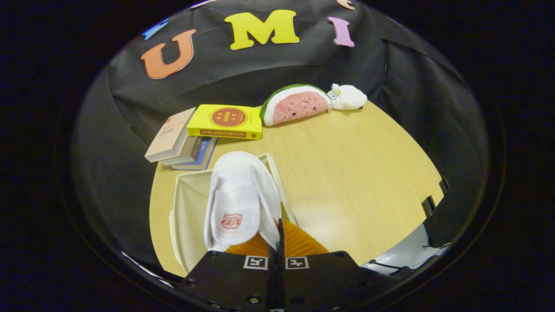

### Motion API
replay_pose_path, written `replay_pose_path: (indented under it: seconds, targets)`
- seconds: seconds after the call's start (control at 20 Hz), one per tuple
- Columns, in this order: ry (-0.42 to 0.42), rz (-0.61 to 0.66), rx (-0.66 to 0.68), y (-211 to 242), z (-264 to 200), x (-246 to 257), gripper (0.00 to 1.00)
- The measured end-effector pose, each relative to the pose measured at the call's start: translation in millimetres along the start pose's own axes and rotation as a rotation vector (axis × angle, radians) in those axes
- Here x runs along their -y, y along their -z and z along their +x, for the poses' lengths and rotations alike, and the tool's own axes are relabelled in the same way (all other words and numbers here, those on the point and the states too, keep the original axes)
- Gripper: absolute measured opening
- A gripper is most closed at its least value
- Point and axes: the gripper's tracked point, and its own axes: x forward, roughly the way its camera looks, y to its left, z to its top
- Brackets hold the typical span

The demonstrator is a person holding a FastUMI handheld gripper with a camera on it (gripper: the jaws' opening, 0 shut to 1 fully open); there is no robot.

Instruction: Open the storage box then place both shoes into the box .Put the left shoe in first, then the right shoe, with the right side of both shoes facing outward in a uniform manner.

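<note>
Cloth slippers, wood-grain tabletop, plush toys.
White matt terry slipper (pixel 236 203) in a cream fabric box (pixel 186 203); smooth pale tabletop (pixel 355 173); glossy yellow book (pixel 225 121); fuzzy watermelon plush (pixel 297 104) upper centre.

A pale wooden table (pixel 347 173) carries a loose stack of books at its far left edge; the yellow book (pixel 225 122) with a red round mark on its cover lies on top, tilted, overlapping a beige book (pixel 170 135), which rests on a blue-edged book (pixel 200 156) at the bottom. Just beside the yellow book, toward the right, a watermelon-slice plush toy (pixel 295 105) lies against the black cloth wall (pixel 260 69); a small white plush animal (pixel 347 97) touches its right end.
</note>
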Motion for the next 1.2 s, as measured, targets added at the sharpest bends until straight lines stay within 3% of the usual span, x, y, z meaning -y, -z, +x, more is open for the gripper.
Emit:
replay_pose_path:
  seconds: [0.3, 0.5, 0.9, 1.0, 1.05, 1.1, 1.2]
  targets:
    - [0.031, -0.039, 0.072, 5, 11, -4, 0.00]
    - [0.004, -0.027, 0.050, 14, 17, -16, 0.00]
    - [0.086, -0.019, 0.043, 19, 36, 2, 0.00]
    - [0.072, -0.013, 0.042, 22, 39, -1, 0.00]
    - [0.048, -0.021, 0.045, 22, 37, -8, 0.04]
    - [0.028, -0.037, 0.041, 25, 35, -13, 0.22]
    - [0.061, -0.080, 0.073, 22, 30, -3, 0.37]
